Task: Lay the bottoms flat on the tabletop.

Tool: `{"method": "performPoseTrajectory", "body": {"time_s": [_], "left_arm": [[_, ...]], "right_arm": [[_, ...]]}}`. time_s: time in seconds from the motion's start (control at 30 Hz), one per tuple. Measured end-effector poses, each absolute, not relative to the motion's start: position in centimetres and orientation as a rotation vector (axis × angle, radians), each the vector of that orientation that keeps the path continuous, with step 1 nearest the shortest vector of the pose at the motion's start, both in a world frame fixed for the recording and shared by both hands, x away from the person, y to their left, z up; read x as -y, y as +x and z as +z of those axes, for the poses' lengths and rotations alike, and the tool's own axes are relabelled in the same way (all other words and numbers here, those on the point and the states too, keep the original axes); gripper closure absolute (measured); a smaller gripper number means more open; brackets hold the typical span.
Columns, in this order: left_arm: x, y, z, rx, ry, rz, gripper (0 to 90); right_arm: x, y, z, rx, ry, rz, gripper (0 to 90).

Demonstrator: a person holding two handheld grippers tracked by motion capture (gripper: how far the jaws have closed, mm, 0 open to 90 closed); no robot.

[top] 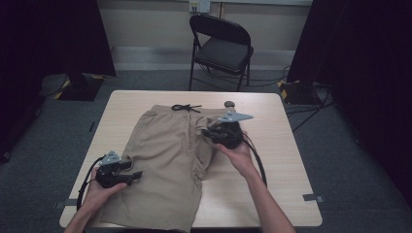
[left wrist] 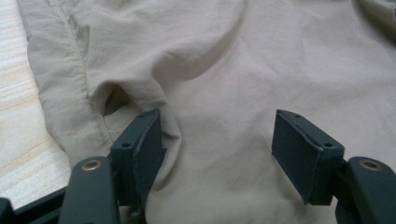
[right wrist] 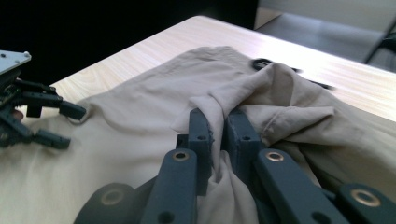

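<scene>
While my right gripper (right wrist: 218, 126) pinches the shorts (top: 165, 155) fabric — lifted off the table (top: 272, 194), my left gripper (left wrist: 217, 149) gapes wide over cloth.

black grippers (top: 127, 177), grey plates, cables

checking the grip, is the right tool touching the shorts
Touching. The right gripper view shows the right tool with its jaws closed on a bunched fold of the shorts, cloth pinched between them.

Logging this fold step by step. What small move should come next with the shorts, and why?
Probably carry the right gripper leftward across the shorts: its jaws are shut on a pinch of cloth already lifted off the table, while the open left gripper rests on the flat side.
</scene>
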State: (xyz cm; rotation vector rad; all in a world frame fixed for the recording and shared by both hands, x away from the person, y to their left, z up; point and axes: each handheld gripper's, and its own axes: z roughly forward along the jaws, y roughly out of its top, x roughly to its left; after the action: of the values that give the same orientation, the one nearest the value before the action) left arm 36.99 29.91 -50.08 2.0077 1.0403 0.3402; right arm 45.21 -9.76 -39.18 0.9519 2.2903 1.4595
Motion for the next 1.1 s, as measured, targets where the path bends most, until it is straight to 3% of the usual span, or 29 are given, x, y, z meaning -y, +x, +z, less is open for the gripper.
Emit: {"method": "performPoseTrajectory", "body": {"time_s": [0.17, 0.33, 0.37, 0.4, 0.43, 0.5, 0.67, 0.83, 1.1], "left_arm": [[-30.0, 37.0, -50.1, -1.041, 2.001, 0.328, 32.8], [-30.1, 37.1, -50.1, -1.049, 1.992, 0.315, 32.8], [-30.1, 37.1, -50.1, -1.048, 1.988, 0.314, 32.8], [-30.1, 37.1, -50.1, -1.048, 1.987, 0.312, 32.8], [-30.1, 37.1, -50.1, -1.048, 1.987, 0.313, 32.8], [-30.1, 37.1, -50.1, -1.048, 1.988, 0.314, 32.8], [-30.1, 37.1, -50.1, -1.047, 1.989, 0.314, 32.8], [-30.1, 37.1, -50.1, -1.048, 1.987, 0.314, 32.8], [-30.1, 37.1, -50.1, -1.049, 1.986, 0.312, 32.8]], "right_arm": [[4.0, 48.4, -43.1, -2.427, 0.993, 1.414, 78.5], [2.7, 49.1, -46.5, -2.496, 1.057, 1.339, 75.2], [2.6, 48.9, -47.5, -2.516, 1.056, 1.308, 69.2], [2.6, 48.9, -47.5, -2.516, 1.056, 1.308, 69.2], [2.8, 48.5, -47.6, -2.531, 1.047, 1.306, 61.3], [3.3, 48.1, -46.7, -2.526, 1.006, 1.324, 54.5], [5.8, 46.8, -43.2, -2.462, 0.954, 1.411, 44.5], [9.7, 46.2, -41.5, -2.372, 0.997, 1.449, 45.1], [13.1, 47.8, -45.9, -2.33, 1.206, 1.292, 48.4]]}}
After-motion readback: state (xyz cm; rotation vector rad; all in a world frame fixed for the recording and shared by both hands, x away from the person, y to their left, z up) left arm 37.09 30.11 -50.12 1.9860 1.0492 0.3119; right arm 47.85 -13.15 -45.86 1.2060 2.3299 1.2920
